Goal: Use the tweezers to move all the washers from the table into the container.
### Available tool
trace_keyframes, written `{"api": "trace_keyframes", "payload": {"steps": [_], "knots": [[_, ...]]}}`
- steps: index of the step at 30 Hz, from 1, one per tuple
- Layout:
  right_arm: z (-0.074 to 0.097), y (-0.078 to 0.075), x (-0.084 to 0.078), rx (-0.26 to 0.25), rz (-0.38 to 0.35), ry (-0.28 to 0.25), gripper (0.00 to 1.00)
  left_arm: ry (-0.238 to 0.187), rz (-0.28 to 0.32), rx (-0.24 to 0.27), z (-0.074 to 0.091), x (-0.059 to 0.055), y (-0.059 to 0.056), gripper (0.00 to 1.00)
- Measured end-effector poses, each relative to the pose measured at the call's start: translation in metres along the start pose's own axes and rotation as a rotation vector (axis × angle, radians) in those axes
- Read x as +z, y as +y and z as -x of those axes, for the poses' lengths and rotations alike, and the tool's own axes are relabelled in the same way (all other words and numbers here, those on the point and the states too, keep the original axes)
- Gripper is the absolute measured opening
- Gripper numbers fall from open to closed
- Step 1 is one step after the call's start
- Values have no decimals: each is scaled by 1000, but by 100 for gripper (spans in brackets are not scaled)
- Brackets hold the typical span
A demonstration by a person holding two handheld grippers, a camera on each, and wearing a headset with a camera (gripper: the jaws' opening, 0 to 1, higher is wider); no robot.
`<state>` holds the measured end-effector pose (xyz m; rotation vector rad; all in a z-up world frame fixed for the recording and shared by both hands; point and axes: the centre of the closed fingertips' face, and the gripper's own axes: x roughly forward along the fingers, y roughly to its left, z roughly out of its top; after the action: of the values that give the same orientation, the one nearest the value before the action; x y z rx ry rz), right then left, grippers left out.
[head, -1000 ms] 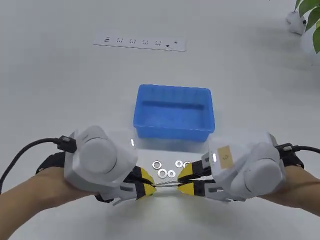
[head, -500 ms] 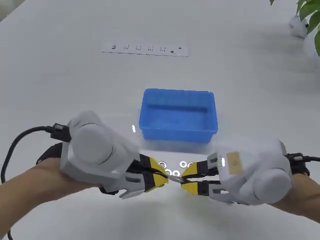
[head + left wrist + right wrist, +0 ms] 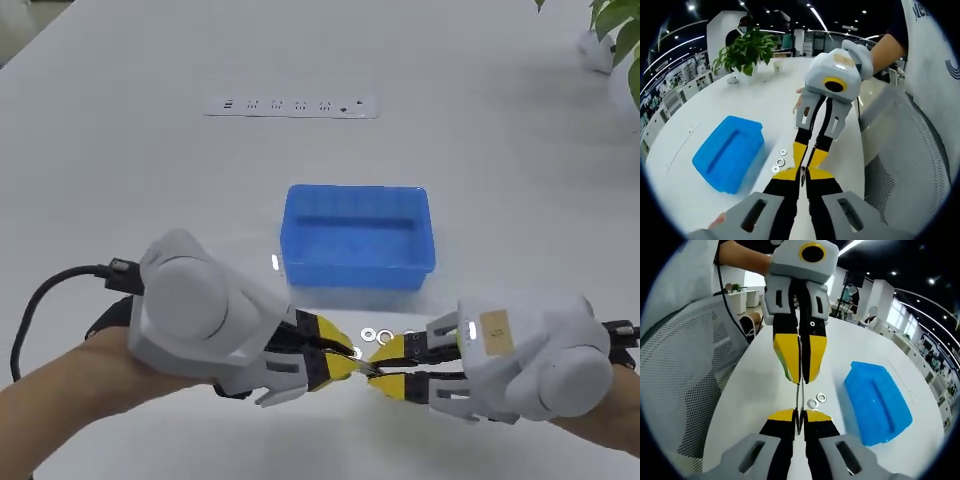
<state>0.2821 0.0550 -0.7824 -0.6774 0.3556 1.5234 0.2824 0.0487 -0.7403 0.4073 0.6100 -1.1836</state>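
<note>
I held a pair of tweezers [image 3: 799,392] between my two grippers low over the white bench [image 3: 150,180]. My left gripper [image 3: 343,364] and my right gripper [image 3: 380,366] pointed at each other, their yellow tips almost meeting. The left jaws were closed on one end of the tweezers and the right jaws were closed on the other, so the thin metal ran straight from one pair into the other.

The washers [image 3: 369,335] lay loose on the bench just beyond the jaw tips, on the side towards the blue container [image 3: 357,272]. In the left gripper view I could count three of them in a short row; in the right gripper view two lay side by side just beside the tweezers. None was touching the tweezers.

The container sat near the washers, its open top up. I could make out no washers inside it. A white power strip [image 3: 290,105] lay well behind it, and a potted plant [image 3: 747,50] stood at the bench's far edge.
</note>
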Motion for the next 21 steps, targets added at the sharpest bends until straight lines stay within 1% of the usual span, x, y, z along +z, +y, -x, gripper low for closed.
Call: {"api": "trace_keyframes", "payload": {"steps": [4,7,10,14,19,21], "knots": [[-2,1,-1,5,-18,-11,7,22,-3,-11,-4,-5,-1,8],[-2,2,1,9,-27,-25,7,25,-4,-12,-2,-7,0,9],[-3,1,3,7,-41,-41,7,7,0,-15,1,-6,0,9],[-3,1,7,2,-76,-71,7,-31,-3,-19,5,0,-1,8],[-4,3,13,7,-93,-96,7,-69,-46,-23,6,9,-6,8],[-6,4,14,8,-91,-96,7,-75,-47,-25,5,9,-7,8]]}}
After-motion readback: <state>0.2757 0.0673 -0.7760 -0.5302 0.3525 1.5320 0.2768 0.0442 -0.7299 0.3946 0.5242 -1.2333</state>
